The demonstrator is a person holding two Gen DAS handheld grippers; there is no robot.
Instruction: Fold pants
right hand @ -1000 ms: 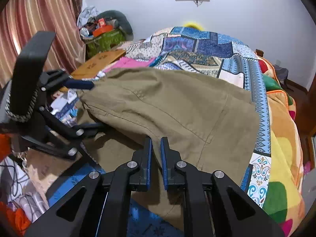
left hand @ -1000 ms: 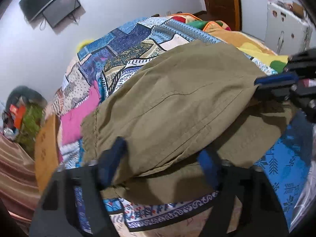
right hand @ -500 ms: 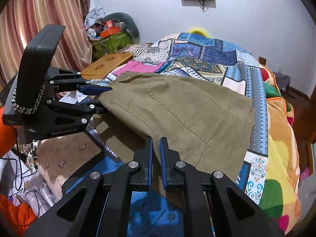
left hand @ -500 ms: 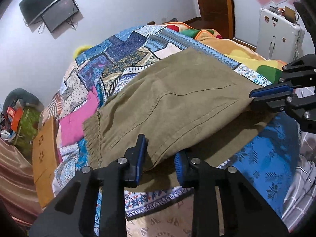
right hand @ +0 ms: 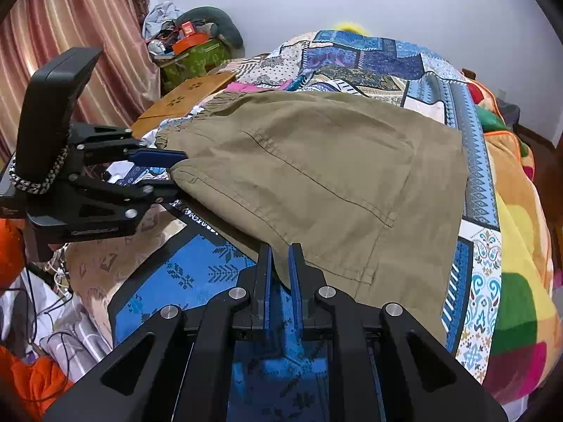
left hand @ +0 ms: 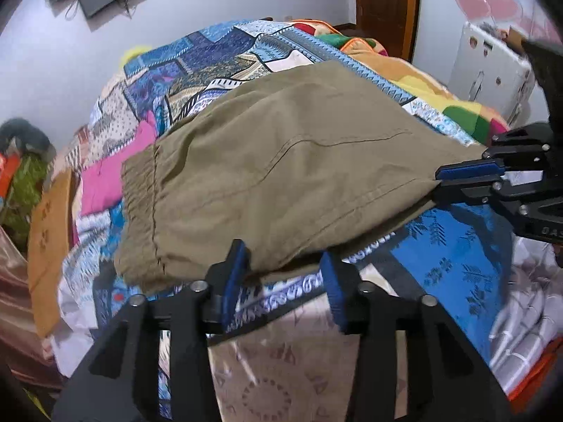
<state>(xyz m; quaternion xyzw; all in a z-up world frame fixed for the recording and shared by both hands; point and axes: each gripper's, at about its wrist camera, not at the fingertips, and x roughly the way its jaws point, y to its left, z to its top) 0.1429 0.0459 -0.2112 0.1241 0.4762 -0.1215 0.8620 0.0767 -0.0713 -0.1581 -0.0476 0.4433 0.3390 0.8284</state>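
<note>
Item: khaki pants [left hand: 281, 176], folded, on patchwork quilt [left hand: 218, 56] of bed.
L claw [left hand: 285, 274] spread wide, empty, at near hem; R claw [right hand: 279, 263] nearly closed, pinching pants corner.

We see the olive pants [left hand: 281, 176] folded over on the patchwork bedspread [left hand: 225, 52], waistband at the left. Our left gripper [left hand: 285, 274] has its blue fingers [left hand: 236, 263] spread wide at the near edge. Our right gripper [left hand: 468, 183] pinches the cloth's right corner
</note>
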